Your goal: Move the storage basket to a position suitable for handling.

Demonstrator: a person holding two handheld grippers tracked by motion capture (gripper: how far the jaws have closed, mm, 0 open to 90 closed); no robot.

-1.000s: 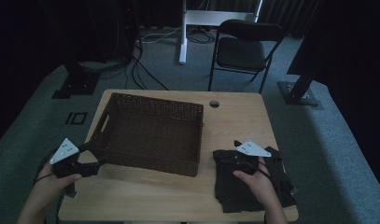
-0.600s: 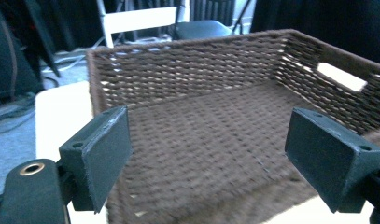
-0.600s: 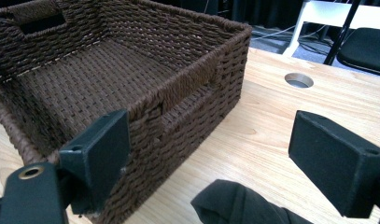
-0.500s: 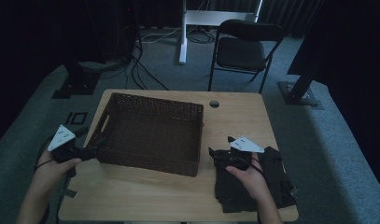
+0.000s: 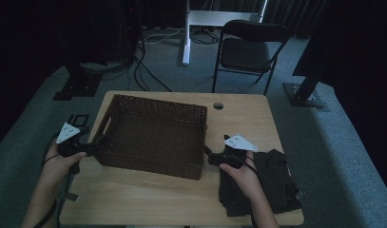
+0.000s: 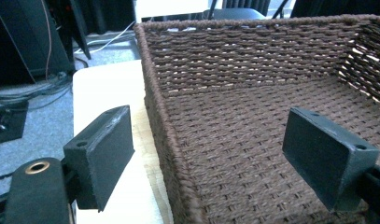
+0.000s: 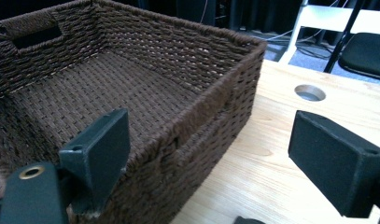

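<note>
Straddling the basket (image 5: 155,135) from both ends is what's going on here, and it looks to me like a setup for a two-handed lift or slide. The left gripper (image 5: 89,146) sits at the basket's 9 o'clock wall with jaws spread wide, one pad outside the rim and one over the woven floor, holding nothing so far. The right gripper (image 5: 211,156) is at roughly 4 o'clock, by the near corner, jaws equally wide apart across that wall and also gripping nothing. Taking opposite walls makes sense, since a wide wicker thing like this would tip if grabbed from one side.

The basket itself is empty and sits a bit left of centre on the table (image 5: 148,199), which is light wood with a cable hole (image 5: 218,105) at 1 o'clock. Dark folded cloth (image 5: 276,183) lies at 4 o'clock, under the right hand. Room's dim: grey carpet, a folding chair (image 5: 248,50) at 12, cables on the floor.
</note>
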